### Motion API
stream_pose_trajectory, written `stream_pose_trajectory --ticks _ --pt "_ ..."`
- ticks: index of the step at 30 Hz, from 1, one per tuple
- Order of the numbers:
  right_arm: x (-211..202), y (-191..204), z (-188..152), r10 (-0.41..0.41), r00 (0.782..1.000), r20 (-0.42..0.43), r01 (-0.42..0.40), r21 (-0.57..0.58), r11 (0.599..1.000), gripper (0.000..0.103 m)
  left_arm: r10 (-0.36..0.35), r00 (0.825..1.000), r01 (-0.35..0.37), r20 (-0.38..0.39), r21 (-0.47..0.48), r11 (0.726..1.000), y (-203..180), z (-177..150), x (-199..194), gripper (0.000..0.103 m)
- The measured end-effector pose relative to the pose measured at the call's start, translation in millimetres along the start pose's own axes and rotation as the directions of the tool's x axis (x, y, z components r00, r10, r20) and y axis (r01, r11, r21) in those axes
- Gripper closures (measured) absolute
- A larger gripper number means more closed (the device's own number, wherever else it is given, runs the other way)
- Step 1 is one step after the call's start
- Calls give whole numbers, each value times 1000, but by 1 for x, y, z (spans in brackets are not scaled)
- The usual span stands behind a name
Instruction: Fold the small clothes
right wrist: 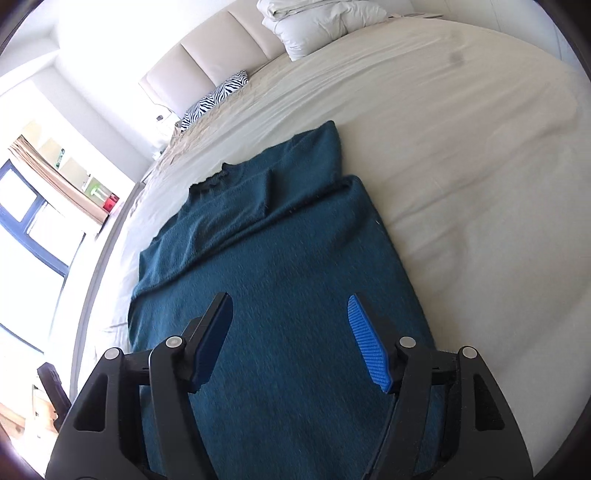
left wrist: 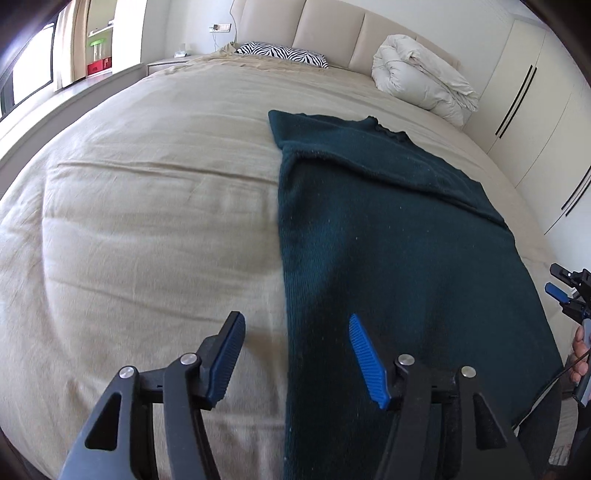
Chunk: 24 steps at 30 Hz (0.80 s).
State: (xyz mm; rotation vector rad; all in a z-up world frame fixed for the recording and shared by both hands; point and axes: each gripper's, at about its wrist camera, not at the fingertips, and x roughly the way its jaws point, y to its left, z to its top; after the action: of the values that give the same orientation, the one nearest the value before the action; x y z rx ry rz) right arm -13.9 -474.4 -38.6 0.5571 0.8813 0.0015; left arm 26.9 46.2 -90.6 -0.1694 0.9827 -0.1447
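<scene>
While it lies flat: the dark teal knitted sweater [left wrist: 388,229] is spread lengthwise on the bed, neckline toward the headboard, hem toward the cameras
Sweater folds: in the right wrist view a sleeve [right wrist: 303,166] is laid across the chest, and both long sides run fairly straight
Bed: a wide bed under a beige, lightly creased cover [left wrist: 147,206] carries the sweater, which sits to the right of the middle in the left wrist view
Left hand-held gripper: [left wrist: 295,354] its blue ribbed pads [left wrist: 367,358] stand wide apart with nothing between them; it hovers over the sweater's left long edge near the hem, one finger above the beige cover, the other above the knit
Right hand-held gripper: [right wrist: 290,339] fingers spread wide and holding nothing, poised above the lower body of the sweater; in the left wrist view it shows at the far right edge [left wrist: 565,291], beside the sweater's right side
Contact: whether either gripper touches the fabric cannot be told
Head of bed: a zebra-striped pillow [left wrist: 284,54] and a rolled white duvet [left wrist: 421,79] lie against the padded cream headboard [left wrist: 332,29], well apart from the sweater
</scene>
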Motion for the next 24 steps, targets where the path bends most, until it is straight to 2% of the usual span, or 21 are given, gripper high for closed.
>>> stream_pose_trajectory --ticks 3,6,13,17,22,24 --pt "-22 -21 -27 -62 998 -22 62 -21 998 38 18 1000 -19 -21 -25 1000 4 -24 -11 34" --pt "-40 -39 -43 -104 994 -41 103 -20 994 38 7 998 -10 -54 -53 999 7 -41 -18 33" --pt "-61 -80 -63 -118 984 -136 121 15 993 39 -85 989 76 -119 -79 994 6 -59 -27 33" --pt "-66 -83 -64 -119 979 -167 121 -1 993 40 -105 982 96 -156 -60 994 0 -64 -28 34" --pt "-64 -70 -70 -145 965 -221 129 -85 988 40 -101 978 95 -182 -41 995 -5 -70 -26 34" --pt "-64 -70 -72 -153 963 -223 136 -89 987 44 -108 977 100 -185 -52 994 -4 -71 -27 35"
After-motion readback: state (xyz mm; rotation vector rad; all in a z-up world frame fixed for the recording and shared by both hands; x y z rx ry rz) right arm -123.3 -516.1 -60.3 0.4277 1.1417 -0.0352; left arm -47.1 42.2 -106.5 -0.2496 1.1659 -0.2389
